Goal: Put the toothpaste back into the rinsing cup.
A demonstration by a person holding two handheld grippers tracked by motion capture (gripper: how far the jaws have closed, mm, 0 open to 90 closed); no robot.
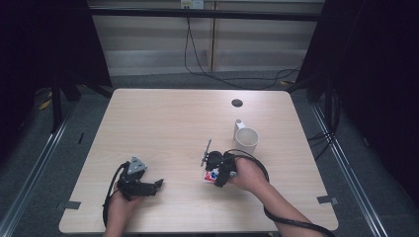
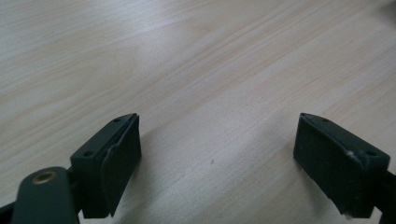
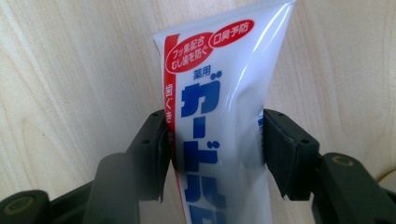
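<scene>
A white toothpaste tube [image 3: 219,102] with red and blue print lies between the jaws of my right gripper [image 3: 217,149], which is shut on its body. In the high view the tube [image 1: 210,176] peeks out under the right gripper [image 1: 216,173] near the table's front middle. My left gripper [image 1: 159,183] rests on the table at the front left, held by a hand. Its jaws stand wide apart over bare wood, and the left gripper [image 2: 217,154] holds nothing. A white mug [image 1: 246,138] stands upright just beyond the right gripper.
The light wooden table [image 1: 163,118] has a round cable hole [image 1: 237,103] near its far edge. Cables trail from both grippers toward the front edge. Grey floor and dark curtains surround the table.
</scene>
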